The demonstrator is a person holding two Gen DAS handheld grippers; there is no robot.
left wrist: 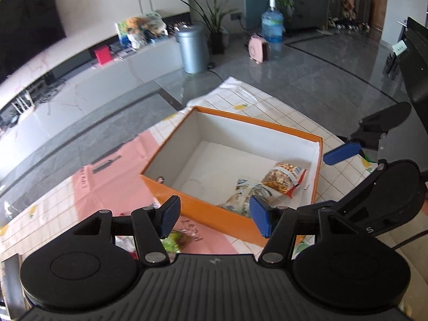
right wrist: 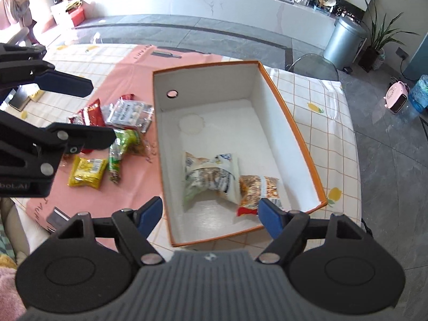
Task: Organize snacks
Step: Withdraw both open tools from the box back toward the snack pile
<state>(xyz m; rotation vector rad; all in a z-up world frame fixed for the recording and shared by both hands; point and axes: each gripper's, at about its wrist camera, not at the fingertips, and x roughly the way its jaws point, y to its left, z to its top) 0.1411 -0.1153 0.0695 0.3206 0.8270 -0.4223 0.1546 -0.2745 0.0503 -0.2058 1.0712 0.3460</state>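
Observation:
An orange box (right wrist: 291, 115) with a white inside stands open on the table; it also shows in the left wrist view (left wrist: 187, 203). Two snack bags lie in it: a white-and-blue one (right wrist: 211, 179) (left wrist: 248, 192) and a red-edged peanut one (right wrist: 256, 190) (left wrist: 283, 179). Several loose packets lie left of the box: yellow (right wrist: 87, 172), green (right wrist: 121, 149), red (right wrist: 89, 117) and clear (right wrist: 131, 113). My right gripper (right wrist: 211, 214) is open and empty over the box's near end. My left gripper (left wrist: 214, 214) is open and empty, above the loose packets (right wrist: 67, 109).
A checked cloth (right wrist: 321, 101) with a pink panel (right wrist: 133, 61) covers the table. A dark card (right wrist: 57, 216) lies near the front left edge. Beyond the table are grey floor, a metal bin (right wrist: 343, 40), a plant (right wrist: 377, 42) and a water bottle (left wrist: 272, 26).

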